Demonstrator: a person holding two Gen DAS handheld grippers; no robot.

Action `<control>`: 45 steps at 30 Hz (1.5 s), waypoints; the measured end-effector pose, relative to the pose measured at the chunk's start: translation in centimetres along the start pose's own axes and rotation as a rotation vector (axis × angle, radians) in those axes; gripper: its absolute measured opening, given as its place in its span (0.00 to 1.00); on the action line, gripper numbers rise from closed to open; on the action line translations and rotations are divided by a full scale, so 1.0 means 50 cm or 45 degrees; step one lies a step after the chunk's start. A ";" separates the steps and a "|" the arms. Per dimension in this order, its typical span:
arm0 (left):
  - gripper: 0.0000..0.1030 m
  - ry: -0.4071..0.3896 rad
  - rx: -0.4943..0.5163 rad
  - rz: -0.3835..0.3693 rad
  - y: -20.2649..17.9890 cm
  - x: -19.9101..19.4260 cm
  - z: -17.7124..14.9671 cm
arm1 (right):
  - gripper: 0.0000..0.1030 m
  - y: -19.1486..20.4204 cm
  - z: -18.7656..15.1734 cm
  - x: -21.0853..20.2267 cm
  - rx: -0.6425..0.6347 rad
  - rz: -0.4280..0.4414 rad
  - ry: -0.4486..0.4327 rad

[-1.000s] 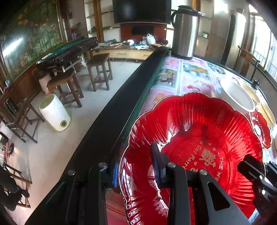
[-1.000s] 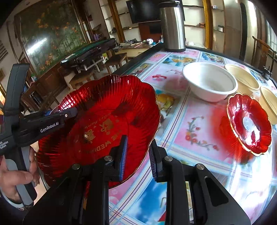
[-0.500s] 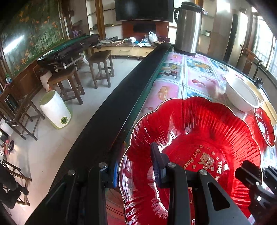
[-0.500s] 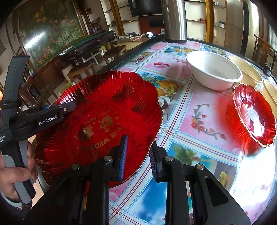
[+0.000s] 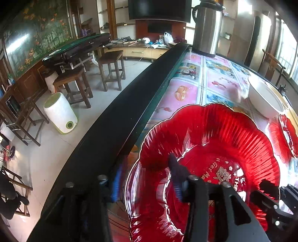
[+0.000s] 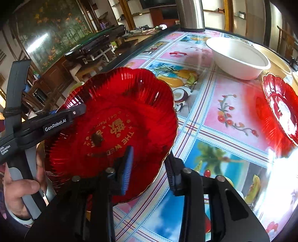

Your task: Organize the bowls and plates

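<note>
The step in hand looks like setting down the large red plate (image 6: 111, 119) at the desk's (image 6: 219, 119) near-left edge; both the left claw (image 5: 145, 183) and the right claw (image 6: 149, 167) are opening, rim between the released pads. Both point steeply down; next they must back off cleanly, then seek the small red plate (image 6: 279, 108) at three o'clock.

Things in my room that I am not tidying

I see a tall shiny kettle (image 5: 206, 28) standing on the fruit-picture tablecloth (image 6: 214, 104). On the floor are brown wooden stools (image 5: 109, 68) and a white bin (image 5: 60, 113). A black TV (image 5: 160, 9) hangs on the far wall, near a big flower painting (image 5: 35, 37).
</note>
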State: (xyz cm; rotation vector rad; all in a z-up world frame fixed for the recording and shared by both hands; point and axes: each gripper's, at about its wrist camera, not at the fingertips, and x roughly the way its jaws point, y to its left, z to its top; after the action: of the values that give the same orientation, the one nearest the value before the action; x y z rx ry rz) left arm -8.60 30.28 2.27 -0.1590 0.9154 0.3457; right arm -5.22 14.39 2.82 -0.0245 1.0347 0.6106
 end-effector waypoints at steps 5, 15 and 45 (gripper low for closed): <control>0.76 -0.046 -0.049 0.030 0.016 -0.025 0.006 | 0.42 -0.026 -0.001 -0.019 0.056 0.029 -0.015; 0.78 -0.238 0.024 -0.006 -0.040 -0.156 0.045 | 0.42 -0.108 0.005 -0.128 0.169 0.023 -0.170; 0.81 -0.004 0.353 -0.379 -0.532 -0.063 0.057 | 0.51 -0.518 -0.012 -0.233 0.619 -0.172 -0.235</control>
State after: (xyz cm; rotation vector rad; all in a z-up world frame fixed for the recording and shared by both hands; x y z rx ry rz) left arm 1.33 5.55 6.21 -0.0383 0.9120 -0.0580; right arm 2.64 -12.80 5.17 0.3788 0.9701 0.2227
